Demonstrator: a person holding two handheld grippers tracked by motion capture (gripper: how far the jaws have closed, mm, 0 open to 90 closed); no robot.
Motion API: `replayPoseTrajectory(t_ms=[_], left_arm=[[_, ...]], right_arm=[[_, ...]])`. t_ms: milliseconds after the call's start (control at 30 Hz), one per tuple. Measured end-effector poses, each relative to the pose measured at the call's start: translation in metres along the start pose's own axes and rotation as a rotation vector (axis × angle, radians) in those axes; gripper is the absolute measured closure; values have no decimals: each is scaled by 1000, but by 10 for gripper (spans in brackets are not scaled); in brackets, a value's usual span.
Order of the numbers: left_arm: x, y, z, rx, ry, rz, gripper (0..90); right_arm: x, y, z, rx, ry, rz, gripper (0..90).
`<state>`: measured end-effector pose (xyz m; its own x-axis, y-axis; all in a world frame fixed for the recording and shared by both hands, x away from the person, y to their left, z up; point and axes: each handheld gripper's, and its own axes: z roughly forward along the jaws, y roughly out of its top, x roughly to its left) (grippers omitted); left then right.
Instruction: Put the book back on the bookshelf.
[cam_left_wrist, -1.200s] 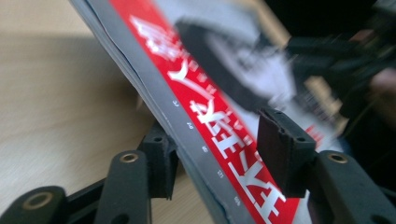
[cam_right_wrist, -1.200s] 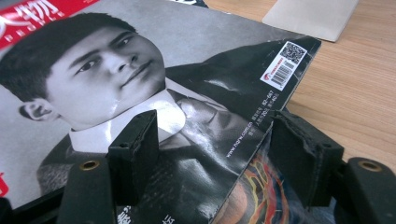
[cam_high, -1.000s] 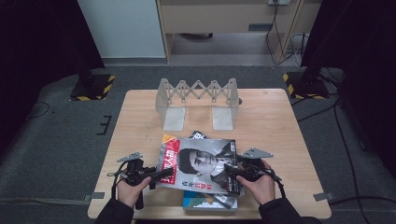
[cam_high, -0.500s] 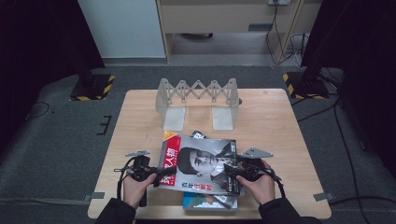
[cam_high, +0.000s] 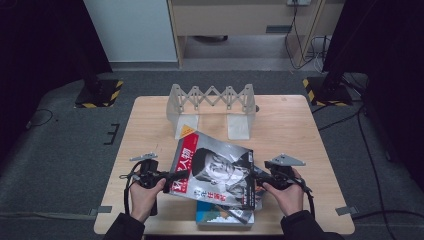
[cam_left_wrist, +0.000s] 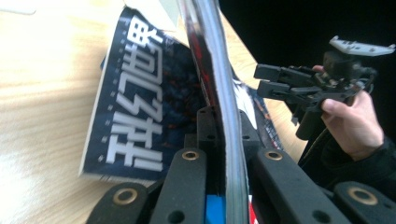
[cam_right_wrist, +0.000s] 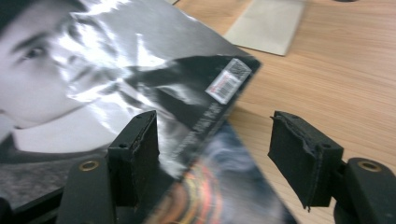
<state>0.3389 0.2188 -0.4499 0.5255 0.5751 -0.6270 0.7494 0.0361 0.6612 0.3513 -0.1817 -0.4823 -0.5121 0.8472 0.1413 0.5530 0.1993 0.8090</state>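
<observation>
Dark room, wooden table (cam_high: 300, 130) centre frame. Empty expanding rack (cam_high: 212, 100) at the table's far edge. Left gripper (cam_high: 172, 175) pinches the top magazine (cam_high: 215, 170) by its spine, lifted at lower centre. Right gripper (cam_high: 260, 177) spread at its right edge. Likely just lifted; racking remains.

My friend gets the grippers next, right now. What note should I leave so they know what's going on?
Left gripper: shut on the top magazine, clamping its spine edge and lifting that side, so it sits tilted.
Right gripper: open, jaws apart around the magazine's right edge, not clamping.
Stack of magazines: flat on the table beneath, near the front edge.
Folding rack: upright at the far side, slots empty.
Done: top magazine gripped and raised.
Left: probably stand it in the rack, then the others.
</observation>
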Motion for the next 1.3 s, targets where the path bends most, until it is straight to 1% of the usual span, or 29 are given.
replayPoseTrajectory(t_ms=[33,133,200,233,300,367,467,533,567,633,800,833,867,900,933,1067,1133,1167,1200,1300], left_arm=[[-1,1,0,-1,0,2,851],[-4,7,-1,-12,-5,-4,854],[-5,9,-2,-15,-6,-5,856],[-7,13,-4,-30,-10,-10,857],[-9,18,-7,-41,-19,-18,858],[-13,23,-10,-63,-29,-25,859],[-18,33,-15,-99,-42,-41,859],[-21,39,-17,-113,-43,-38,859],[-22,41,-17,-120,-44,-44,859],[-26,47,-18,-131,-65,-48,859],[-37,61,-20,-157,-43,-18,859],[-38,63,-21,-160,-44,-6,859],[-40,65,-22,-165,-40,1,859],[-41,67,-23,-172,-34,8,859],[-44,70,-24,-180,-23,17,859],[-48,78,-31,-200,1,49,859],[-49,79,-32,-204,8,52,859],[-50,82,-36,-209,26,67,859],[-51,85,-39,-217,39,71,859],[-51,88,-45,-232,54,75,859]], right_arm=[[-4,0,-2,-4,-12,10,325],[-10,0,-5,-7,-31,20,325],[-16,0,-7,-11,-48,18,322],[-19,0,-9,-10,-60,15,319],[-24,0,-11,-12,-75,18,317],[-29,-1,-14,-12,-92,23,311],[-39,-3,-17,-14,-132,20,294],[-47,-4,-19,-5,-157,21,278],[-51,-5,-20,-4,-172,15,275],[-58,-8,-22,12,-191,23,271],[-77,-17,-23,47,-224,55,268],[-80,-18,-24,49,-230,64,267],[-83,-20,-24,54,-236,62,266],[-85,-21,-24,61,-242,74,265],[-87,-22,-25,69,-245,72,263],[-91,-24,-24,86,-256,68,252],[-92,-24,-23,90,-257,65,250],[-92,-24,-22,94,-260,70,247],[-95,-26,-20,107,-261,55,238],[-97,-28,-18,123,-267,51,236]])
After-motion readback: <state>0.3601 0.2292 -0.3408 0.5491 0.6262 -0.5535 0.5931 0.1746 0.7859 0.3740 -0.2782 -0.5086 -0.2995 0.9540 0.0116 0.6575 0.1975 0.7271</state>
